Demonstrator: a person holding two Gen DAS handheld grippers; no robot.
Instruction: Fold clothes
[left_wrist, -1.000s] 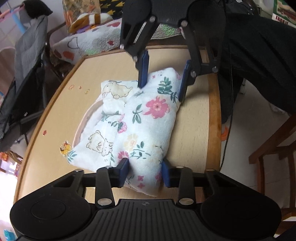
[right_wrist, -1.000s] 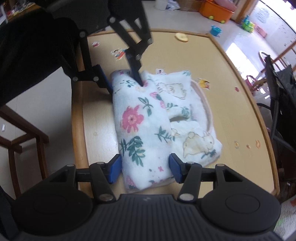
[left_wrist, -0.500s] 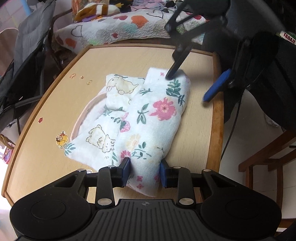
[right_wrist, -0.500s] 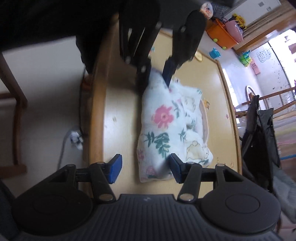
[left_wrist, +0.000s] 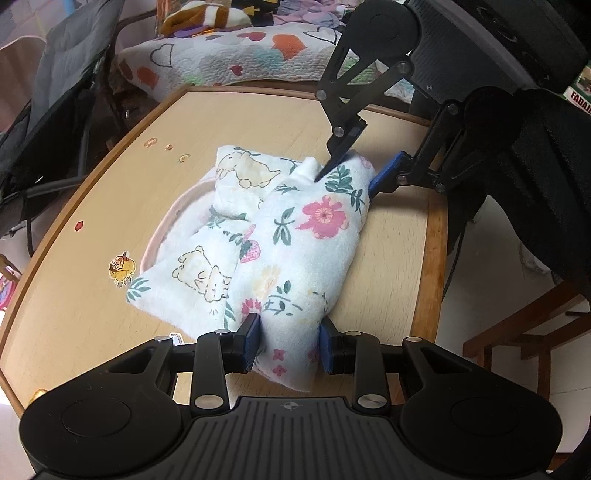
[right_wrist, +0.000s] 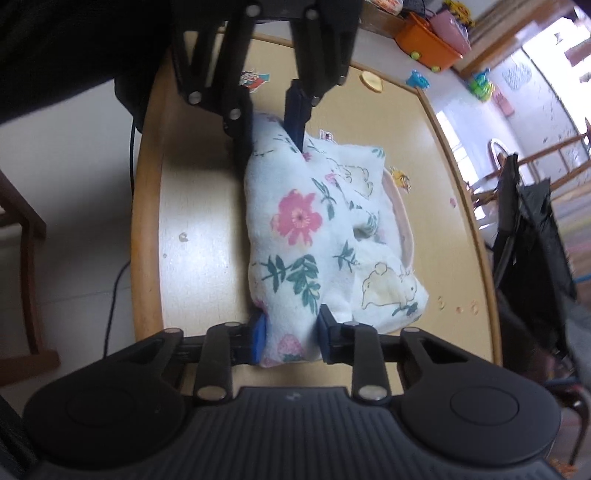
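Cloth (left_wrist: 295, 236), floral and half-folded, lies lengthwise on the wooden table (left_wrist: 110, 206). Left gripper (left_wrist: 290, 341) is clamped on one end; right gripper (right_wrist: 290, 338), jaws just closing, pinches the opposite end.

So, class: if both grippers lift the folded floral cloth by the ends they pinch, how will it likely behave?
The cloth is probably floppy: it puckers where the left gripper and the right gripper, which has just been closing, pinch it. The middle would likely sag. The looser folded layers beside the roll may fall open. Fleecy, so unlikely to slip.
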